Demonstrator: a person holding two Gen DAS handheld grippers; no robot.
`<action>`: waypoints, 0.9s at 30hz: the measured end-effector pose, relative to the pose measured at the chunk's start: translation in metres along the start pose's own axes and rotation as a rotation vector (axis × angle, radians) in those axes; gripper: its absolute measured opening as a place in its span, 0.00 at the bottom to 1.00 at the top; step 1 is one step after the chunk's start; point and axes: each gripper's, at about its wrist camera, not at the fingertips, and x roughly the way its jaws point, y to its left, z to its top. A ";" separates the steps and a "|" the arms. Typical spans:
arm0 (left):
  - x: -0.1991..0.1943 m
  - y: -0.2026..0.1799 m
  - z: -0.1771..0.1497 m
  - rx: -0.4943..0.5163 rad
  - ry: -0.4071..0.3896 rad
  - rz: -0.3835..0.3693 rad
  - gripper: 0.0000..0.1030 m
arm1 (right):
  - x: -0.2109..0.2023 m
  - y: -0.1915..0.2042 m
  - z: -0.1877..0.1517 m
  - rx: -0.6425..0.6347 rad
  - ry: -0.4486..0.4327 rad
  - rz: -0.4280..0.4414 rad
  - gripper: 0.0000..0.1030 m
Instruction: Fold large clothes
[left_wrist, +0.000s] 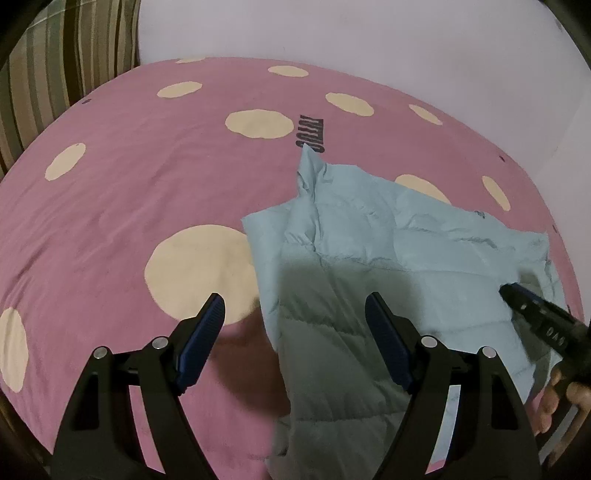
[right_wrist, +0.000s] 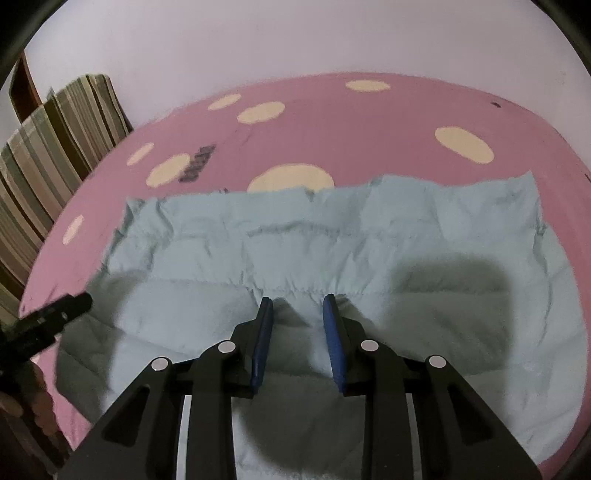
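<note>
The pale blue quilted jacket (right_wrist: 314, 251) sprawls across the pink spotted bed (left_wrist: 129, 192), filling the middle and lower part of my right view and the lower right of my left view; I judge it light, puffy, soft and rather slippery, best pinched at a hem or seam edge. My right tool (right_wrist: 297, 306) hovers just over its centre, part-open and holding nothing, while my left tool (left_wrist: 294, 306) is spread wide and empty, straddling its left edge.
</note>
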 end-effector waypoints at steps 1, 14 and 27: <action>0.003 -0.001 0.001 0.009 0.005 -0.002 0.76 | 0.003 0.000 -0.001 0.001 0.010 -0.003 0.28; 0.029 -0.004 0.017 0.059 0.093 -0.018 0.76 | 0.012 0.004 0.002 -0.019 0.030 -0.035 0.28; 0.062 -0.006 0.015 0.062 0.209 -0.162 0.39 | 0.014 0.005 0.000 -0.033 0.017 -0.043 0.28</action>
